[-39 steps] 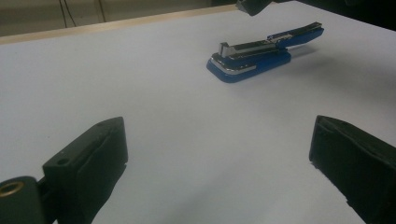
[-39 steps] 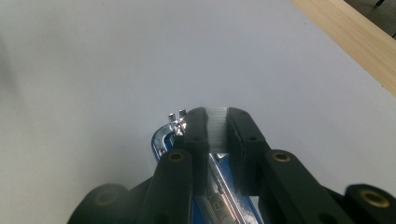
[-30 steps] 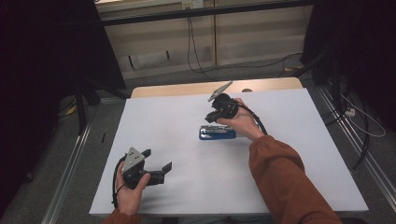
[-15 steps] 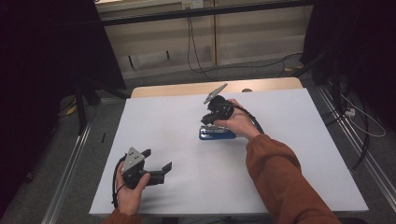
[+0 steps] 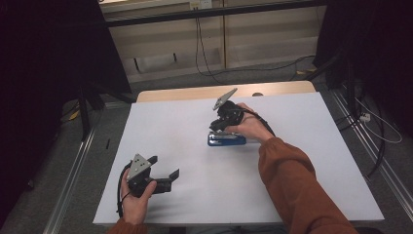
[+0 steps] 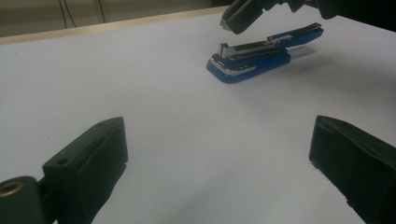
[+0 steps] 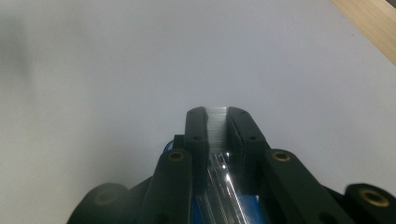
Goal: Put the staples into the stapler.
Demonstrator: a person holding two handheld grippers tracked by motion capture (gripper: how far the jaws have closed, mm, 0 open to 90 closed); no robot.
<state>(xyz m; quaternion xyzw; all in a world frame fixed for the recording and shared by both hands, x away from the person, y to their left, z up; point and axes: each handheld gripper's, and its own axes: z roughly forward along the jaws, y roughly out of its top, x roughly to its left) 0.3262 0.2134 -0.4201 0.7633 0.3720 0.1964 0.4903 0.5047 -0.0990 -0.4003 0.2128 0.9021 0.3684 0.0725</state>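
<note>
A blue stapler (image 5: 226, 140) lies on the white table (image 5: 302, 161) past its middle, with its metal magazine channel (image 7: 219, 186) showing. My right gripper (image 5: 216, 127) hangs just above the stapler's left end, pointing down. Its jaws are shut on a short silvery strip of staples (image 7: 217, 122), held between the pads right over the channel. From the left gripper view the stapler (image 6: 247, 58) sits ahead with the right gripper's tips (image 6: 233, 18) over its front end. My left gripper (image 5: 164, 166) rests at the table's front left, jaws wide open and holding nothing.
A strip of bare wood (image 5: 195, 92) runs along the table's far edge. Cables (image 5: 375, 131) trail on the floor at the right, and metal rails (image 5: 73, 170) flank the table. Dark curtains stand on both sides.
My right gripper has edged slightly left and down over the stapler, still shut on the staples. The left gripper has not moved.
</note>
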